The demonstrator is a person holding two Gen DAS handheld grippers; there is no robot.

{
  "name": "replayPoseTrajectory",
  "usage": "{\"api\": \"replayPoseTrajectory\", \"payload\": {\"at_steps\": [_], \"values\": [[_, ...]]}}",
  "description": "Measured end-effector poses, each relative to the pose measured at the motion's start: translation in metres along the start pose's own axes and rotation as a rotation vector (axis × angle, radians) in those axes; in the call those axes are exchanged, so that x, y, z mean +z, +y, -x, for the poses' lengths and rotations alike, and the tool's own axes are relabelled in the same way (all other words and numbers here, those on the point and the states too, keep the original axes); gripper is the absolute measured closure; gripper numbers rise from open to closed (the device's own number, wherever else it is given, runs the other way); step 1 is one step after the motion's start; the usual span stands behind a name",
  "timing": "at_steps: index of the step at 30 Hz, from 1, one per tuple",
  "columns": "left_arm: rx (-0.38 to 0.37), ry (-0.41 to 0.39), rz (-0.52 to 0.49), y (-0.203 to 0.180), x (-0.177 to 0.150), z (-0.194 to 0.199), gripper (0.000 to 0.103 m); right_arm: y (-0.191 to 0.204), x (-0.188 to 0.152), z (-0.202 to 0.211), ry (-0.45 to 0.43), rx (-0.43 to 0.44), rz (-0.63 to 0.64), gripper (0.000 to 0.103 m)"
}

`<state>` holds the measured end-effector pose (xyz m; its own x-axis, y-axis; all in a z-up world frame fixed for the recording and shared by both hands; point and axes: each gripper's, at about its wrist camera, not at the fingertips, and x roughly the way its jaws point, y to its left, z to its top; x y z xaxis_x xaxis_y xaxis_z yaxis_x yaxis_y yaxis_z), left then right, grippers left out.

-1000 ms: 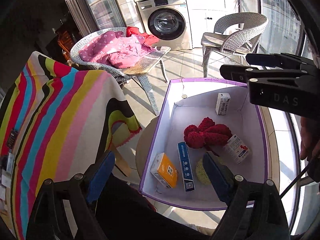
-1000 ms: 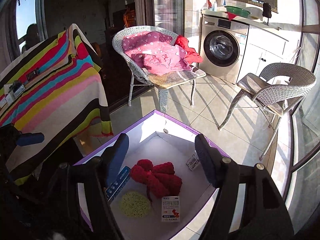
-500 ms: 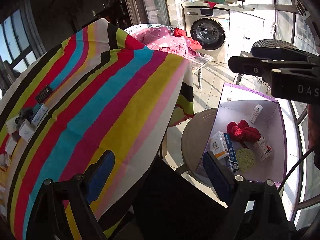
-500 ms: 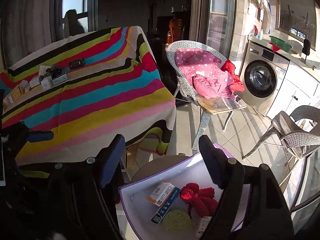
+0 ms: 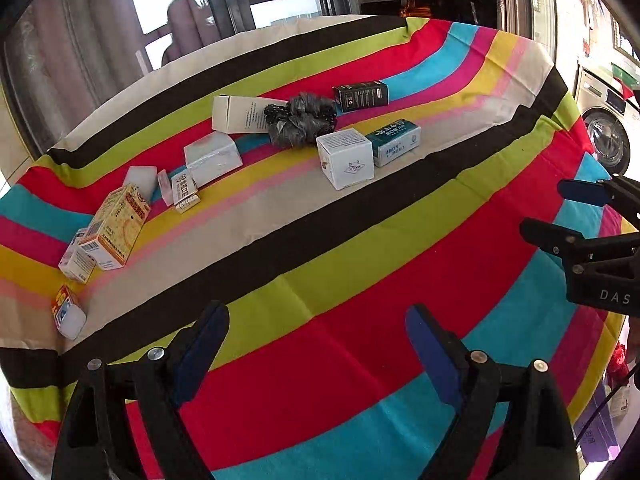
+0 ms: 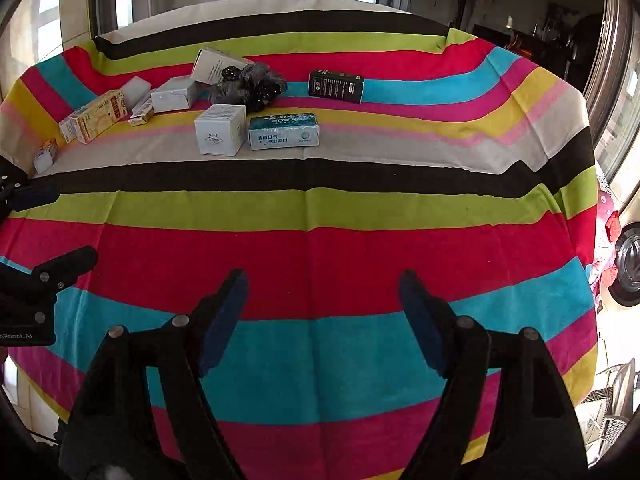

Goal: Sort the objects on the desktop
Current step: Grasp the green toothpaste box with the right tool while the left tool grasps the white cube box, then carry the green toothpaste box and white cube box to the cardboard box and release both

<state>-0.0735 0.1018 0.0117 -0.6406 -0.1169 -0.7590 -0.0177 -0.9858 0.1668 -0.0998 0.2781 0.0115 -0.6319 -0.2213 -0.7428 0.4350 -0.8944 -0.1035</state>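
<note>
While both grippers hang over the near half of the striped tablecloth (image 6: 320, 200), nothing lies between their blue pads: the left gripper (image 5: 316, 344) stands spread wide and empty, and the right gripper (image 6: 322, 312) is likewise parted with only cloth showing in its gap. The objects to sort sit well apart from both, along the far side of the table. A white cube box (image 6: 220, 130) stands just beside a teal-and-white carton (image 6: 284, 131); behind them lies a dark grey scrunchie (image 6: 250, 86) resting against a tilted white box (image 6: 212, 66). A black box (image 6: 336, 86) lies to the right. To the left are a clear-wrapped white box (image 6: 172, 96), a slim cream box (image 6: 141, 114), an orange carton (image 6: 96, 116) and a small pack (image 6: 45, 154) at the cloth's edge
</note>
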Motion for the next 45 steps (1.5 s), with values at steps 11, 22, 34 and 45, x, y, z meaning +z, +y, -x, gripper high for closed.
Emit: {"api": "replayPoseTrajectory", "payload": {"at_steps": [11,22,34,45], "values": [[-0.159,0.003,0.129,-0.006,0.079,-0.085,0.012,0.001,0.033,-0.037,0.021,0.045,0.004,0.021],[-0.134,0.018,0.234,0.040,0.087,-0.115,0.019,0.019,0.068,-0.084,0.047,0.081,0.034,0.021],[-0.188,0.022,0.210,0.074,0.091,-0.123,0.017,0.026,0.130,-0.138,0.095,0.298,0.419,0.011],[-0.257,0.008,0.136,0.063,0.099,-0.125,0.060,0.013,0.122,-0.135,0.103,0.410,0.399,0.027]]}}
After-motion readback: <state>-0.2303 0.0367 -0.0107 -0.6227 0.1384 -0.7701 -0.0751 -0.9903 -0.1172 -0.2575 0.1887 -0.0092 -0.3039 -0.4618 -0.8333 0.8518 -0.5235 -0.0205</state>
